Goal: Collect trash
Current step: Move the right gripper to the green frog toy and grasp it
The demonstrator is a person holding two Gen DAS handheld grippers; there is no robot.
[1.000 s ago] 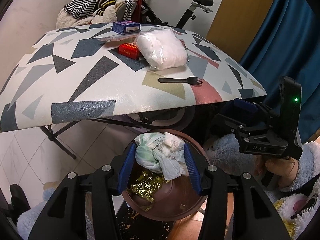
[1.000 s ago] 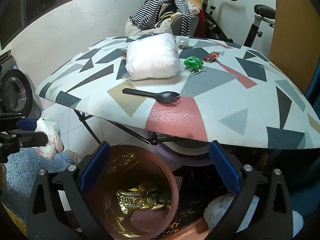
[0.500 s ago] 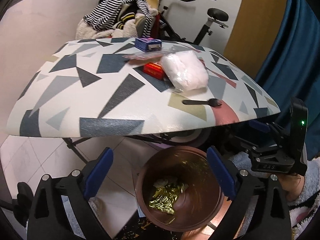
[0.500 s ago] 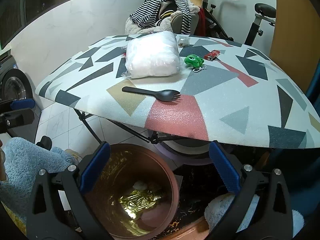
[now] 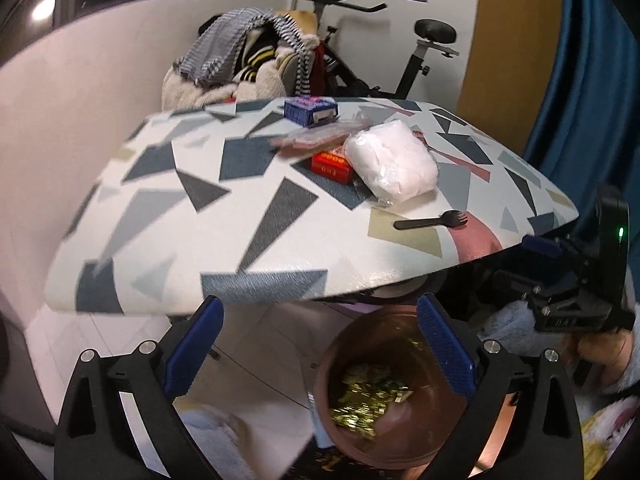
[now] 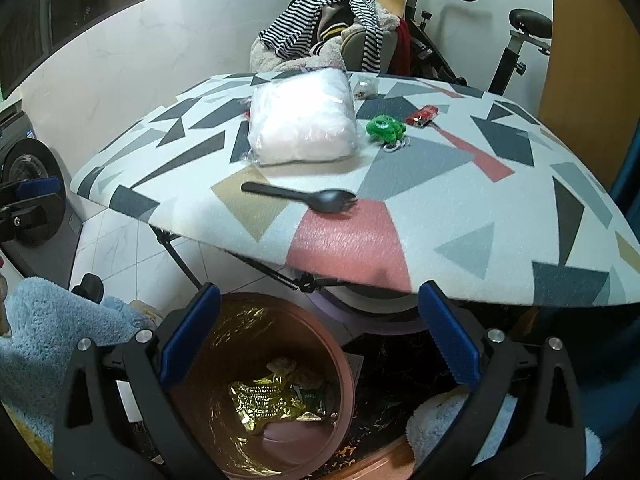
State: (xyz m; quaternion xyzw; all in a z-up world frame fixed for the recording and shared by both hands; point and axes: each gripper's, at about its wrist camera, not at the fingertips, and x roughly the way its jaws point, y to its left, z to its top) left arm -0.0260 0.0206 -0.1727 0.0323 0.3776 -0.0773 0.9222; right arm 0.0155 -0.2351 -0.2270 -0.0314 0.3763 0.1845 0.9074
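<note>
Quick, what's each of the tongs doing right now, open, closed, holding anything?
Left tongs: open, holding nothing.
Right tongs: open, holding nothing.

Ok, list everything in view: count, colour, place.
table: 1, white with grey, blue and pink shapes, centre
plastic bag: 1, white, mid-table
spork: 1, black, near table edge
toy: 1, green, right of bag
lighter: 1, red, beyond toy
red box: 1, left of bag
blue box: 1, far table edge
bin: 1, brown, on floor, gold wrapper inside
exercise bike: 1, black, behind table
left gripper: open
right gripper: open
</note>
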